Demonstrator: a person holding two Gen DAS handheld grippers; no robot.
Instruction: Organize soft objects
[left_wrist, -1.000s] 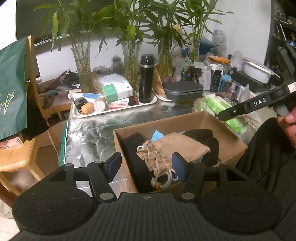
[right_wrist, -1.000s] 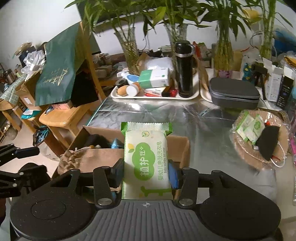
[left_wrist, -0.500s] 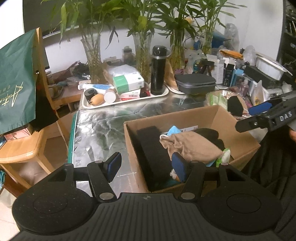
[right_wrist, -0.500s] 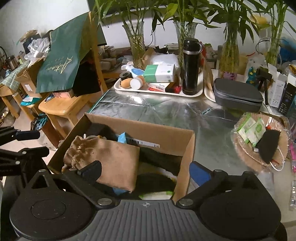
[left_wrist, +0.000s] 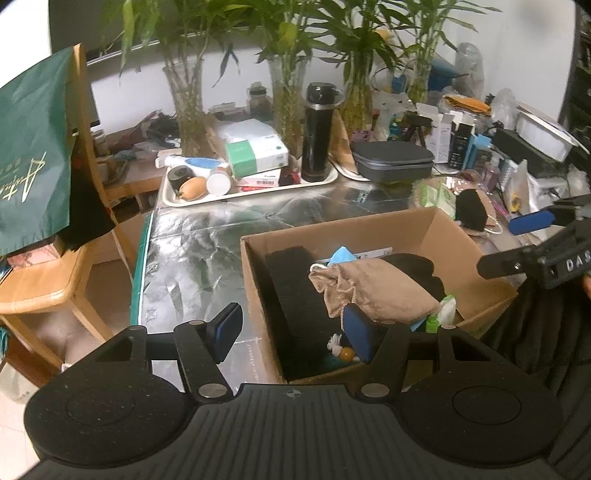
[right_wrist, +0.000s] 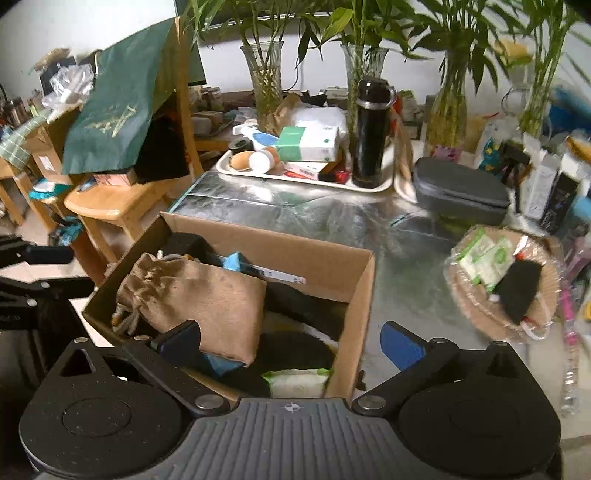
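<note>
The soft wipes pack (right_wrist: 297, 382) is seen lying in the near corner of the cardboard box (right_wrist: 354, 295), beside the tan drawstring pouch (right_wrist: 207, 295). More green packs and a black mask are left in the wicker basket (right_wrist: 476, 310) on the foil-covered worktop (right_wrist: 332, 218); they are judged light, squashy and slippery, best pinched across the flat middle. The right gripper (right_wrist: 291, 343) is held with jaws wide and empty, and the left gripper (left_wrist: 293, 330) likewise.

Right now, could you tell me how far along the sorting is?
Done: pouch and wipes pack lie in the box. In hand: nothing; right gripper and left gripper are open. Left: black pad and green packs in the basket.
</note>
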